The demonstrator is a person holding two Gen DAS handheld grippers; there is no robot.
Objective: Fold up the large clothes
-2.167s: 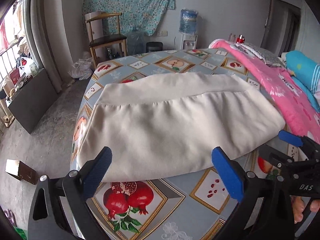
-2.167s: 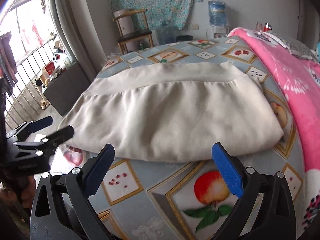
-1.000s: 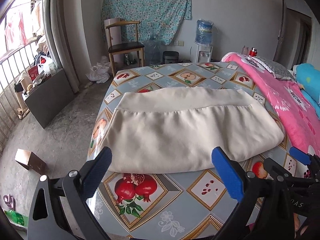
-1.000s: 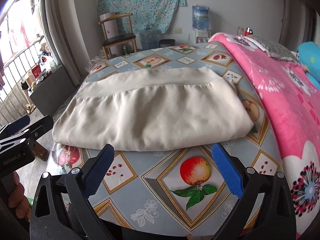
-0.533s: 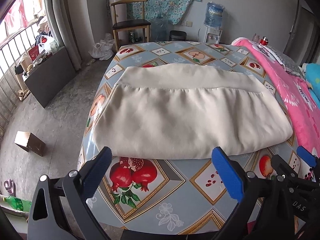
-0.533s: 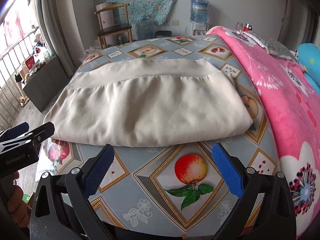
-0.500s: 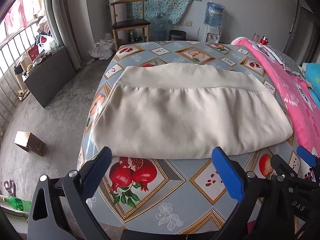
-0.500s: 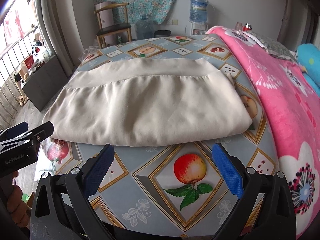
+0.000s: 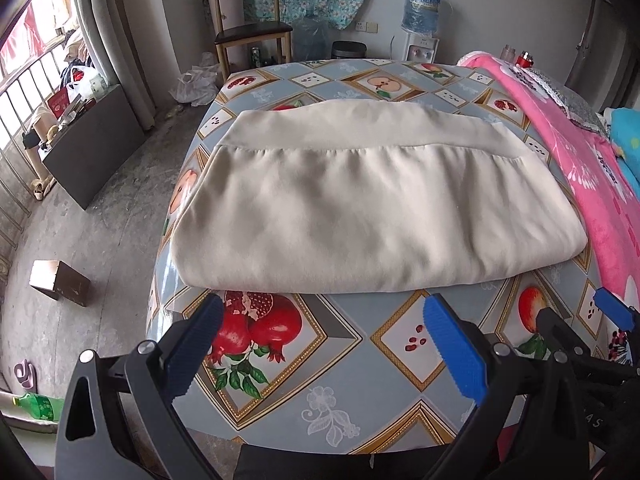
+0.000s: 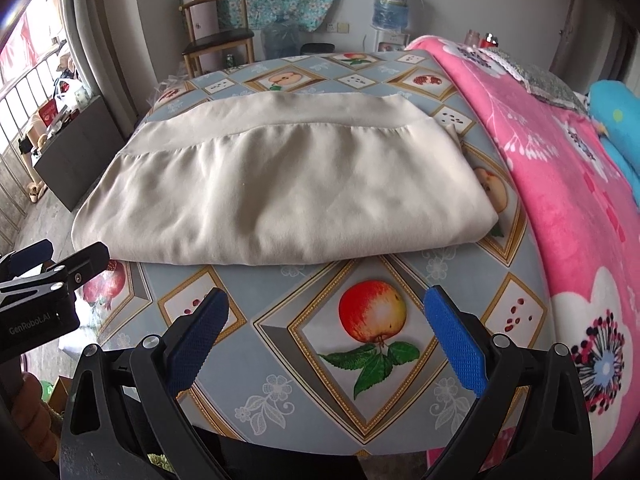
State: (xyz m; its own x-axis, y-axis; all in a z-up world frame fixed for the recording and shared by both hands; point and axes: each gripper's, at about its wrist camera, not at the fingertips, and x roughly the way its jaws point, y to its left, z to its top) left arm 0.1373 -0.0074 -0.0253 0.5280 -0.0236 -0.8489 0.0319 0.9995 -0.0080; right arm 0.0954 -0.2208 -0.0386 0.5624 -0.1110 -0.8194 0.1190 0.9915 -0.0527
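Both grippers' fingers point(image 9: 452, 348) spread, short of folded garment point(image 9: 372, 208).

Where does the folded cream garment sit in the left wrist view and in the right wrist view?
Left wrist: the cream garment fills the centre, beyond the open left gripper.
Right wrist: the garment lies centre-left, beyond the open right gripper.
Shared landmark: the water dispenser against the back wall.
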